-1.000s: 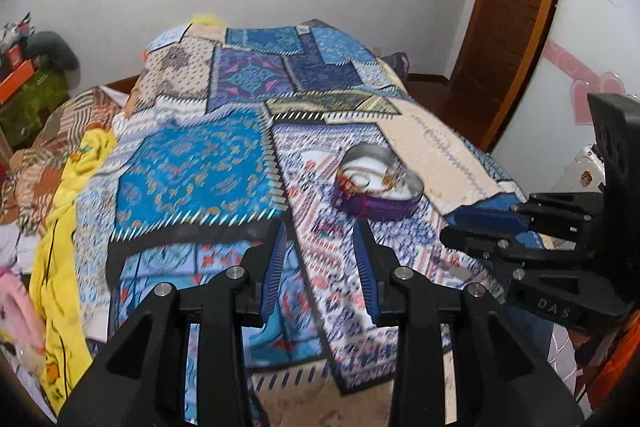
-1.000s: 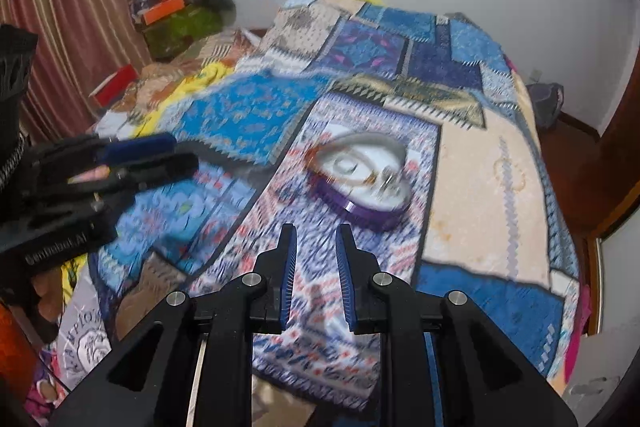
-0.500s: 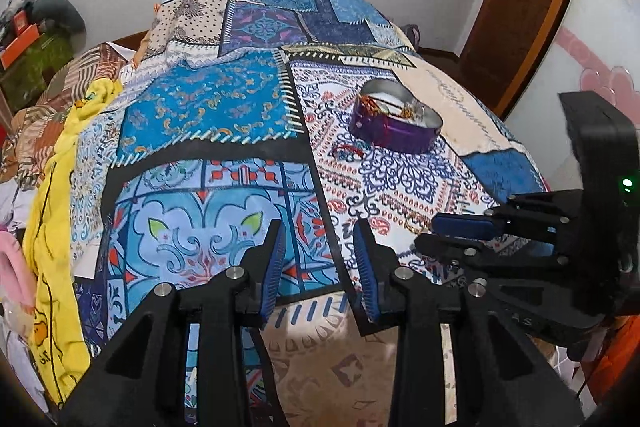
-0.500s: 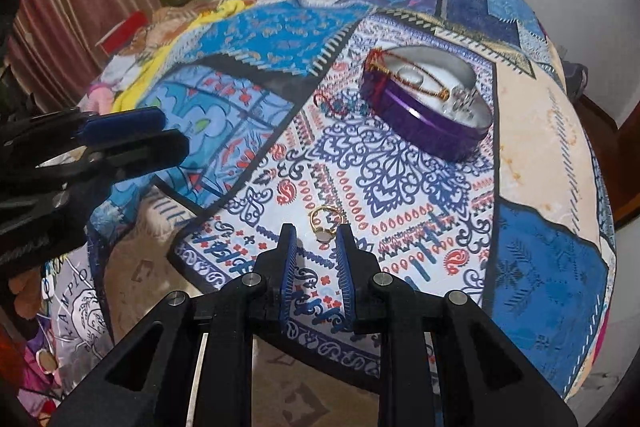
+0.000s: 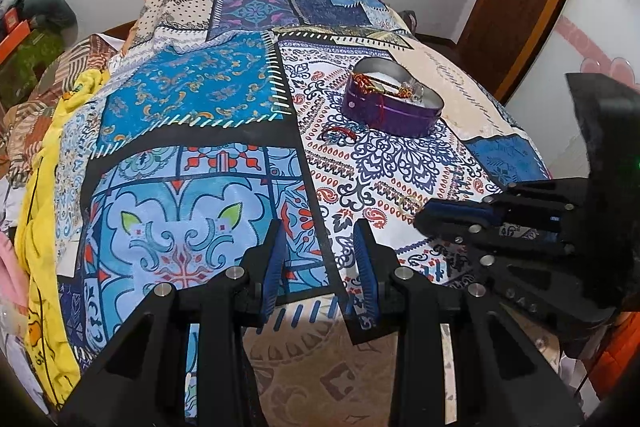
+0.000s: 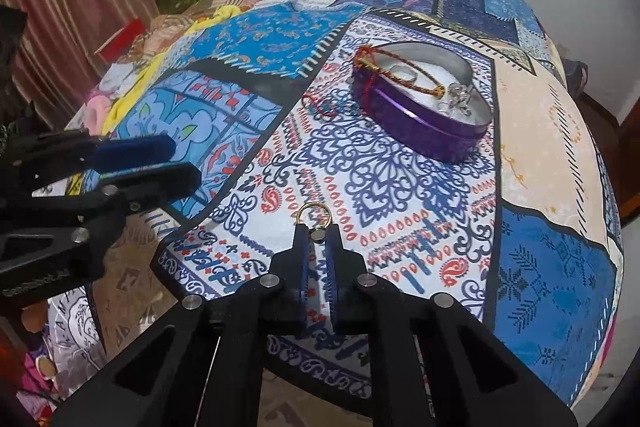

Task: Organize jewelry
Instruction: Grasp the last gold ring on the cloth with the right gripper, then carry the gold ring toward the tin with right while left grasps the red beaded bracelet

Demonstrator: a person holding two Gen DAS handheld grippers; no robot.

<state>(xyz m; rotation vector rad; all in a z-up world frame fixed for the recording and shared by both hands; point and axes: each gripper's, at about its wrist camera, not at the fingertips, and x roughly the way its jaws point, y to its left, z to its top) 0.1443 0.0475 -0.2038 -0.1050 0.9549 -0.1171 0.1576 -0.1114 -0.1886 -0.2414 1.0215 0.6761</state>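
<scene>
Jaws of the right gripper [image 6: 317,235] are closing on a gold ring [image 6: 313,214] lying on the patchwork bedspread [image 6: 400,187], nearer the camera than the purple heart-shaped tin [image 6: 424,123]; jaws of the left gripper [image 5: 318,247] stand partly apart, empty, left of the tin

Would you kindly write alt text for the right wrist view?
The right gripper pinches the base of a small gold ring lying on a patterned bedspread. Beyond it sits a purple heart-shaped tin holding jewelry, a red cord beside it; the left gripper hangs open at left.
</scene>
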